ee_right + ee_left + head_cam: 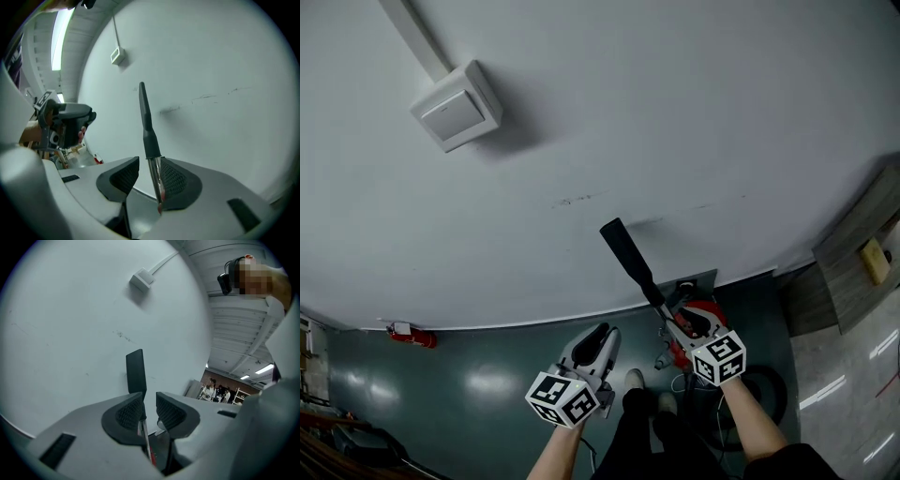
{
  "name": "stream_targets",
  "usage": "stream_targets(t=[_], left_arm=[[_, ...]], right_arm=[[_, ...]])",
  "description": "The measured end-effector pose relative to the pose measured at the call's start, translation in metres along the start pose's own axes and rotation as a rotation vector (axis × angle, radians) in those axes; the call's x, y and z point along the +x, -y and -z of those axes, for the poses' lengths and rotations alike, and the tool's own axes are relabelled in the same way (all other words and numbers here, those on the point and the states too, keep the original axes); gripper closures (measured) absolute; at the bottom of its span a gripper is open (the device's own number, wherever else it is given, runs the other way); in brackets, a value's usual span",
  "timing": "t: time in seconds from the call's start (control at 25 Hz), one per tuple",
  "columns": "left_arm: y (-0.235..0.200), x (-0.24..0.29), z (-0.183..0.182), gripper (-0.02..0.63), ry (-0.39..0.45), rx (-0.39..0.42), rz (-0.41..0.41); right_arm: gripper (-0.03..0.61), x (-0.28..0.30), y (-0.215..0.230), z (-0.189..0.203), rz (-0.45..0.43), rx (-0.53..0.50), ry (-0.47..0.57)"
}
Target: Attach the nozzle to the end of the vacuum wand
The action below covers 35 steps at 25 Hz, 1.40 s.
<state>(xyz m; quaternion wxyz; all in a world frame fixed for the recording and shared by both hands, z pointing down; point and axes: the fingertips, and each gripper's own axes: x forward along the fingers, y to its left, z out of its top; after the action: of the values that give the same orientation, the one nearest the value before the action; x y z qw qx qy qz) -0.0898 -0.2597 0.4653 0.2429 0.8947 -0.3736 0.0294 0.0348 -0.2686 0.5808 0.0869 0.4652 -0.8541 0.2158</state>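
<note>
A long black flat nozzle (626,251) sits on the upper end of the thin metal vacuum wand (662,304), which leans up and to the left in front of the pale wall. In the right gripper view the nozzle (145,117) rises above the jaws. The wand (157,180) runs down between them and lies against the right pad, while the left pad stands clear of it. My right gripper (682,315) is open around the wand. My left gripper (598,334) is off to the left of the wand, jaws narrowly apart with nothing gripped. Its own view shows the nozzle (136,373) beyond the gap.
The red vacuum body (677,354) and a dark cable lie on the grey floor below my right gripper. A white box on a conduit (457,105) is fixed to the wall. A red object (412,335) lies at the wall's foot. Wooden furniture (862,246) stands at the right. The person's shoes (635,378) are between the grippers.
</note>
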Motion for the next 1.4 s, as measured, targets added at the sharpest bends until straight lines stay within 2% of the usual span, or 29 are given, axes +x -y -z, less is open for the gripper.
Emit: stream_targets(t=[0.08,0.24,0.44,0.76,1.4], left_arm=[[0.009,-0.003,-0.003,0.525,0.012,0.007,0.001],[0.026,-0.013,-0.010,0.538,0.036,0.034,0.001],[0.045,-0.030,-0.012,0.560,0.058,0.048,-0.009],[0.066,-0.048,-0.006,0.607,0.073,0.038,-0.010],[0.055,-0.081,-0.024,0.609,0.120,-0.031,0.044]], right_arm=[[0.440,-0.014,-0.009,-0.017,-0.010,0.042,0.048],[0.505,-0.044,-0.028,-0.045,-0.017,0.097,0.141],[0.538,-0.078,-0.053,-0.063,-0.039,0.149,0.203],[0.561,-0.105,-0.088,-0.075,-0.074,0.241,0.266],[0.561,-0.098,-0.122,-0.088,-0.045,0.354,0.315]])
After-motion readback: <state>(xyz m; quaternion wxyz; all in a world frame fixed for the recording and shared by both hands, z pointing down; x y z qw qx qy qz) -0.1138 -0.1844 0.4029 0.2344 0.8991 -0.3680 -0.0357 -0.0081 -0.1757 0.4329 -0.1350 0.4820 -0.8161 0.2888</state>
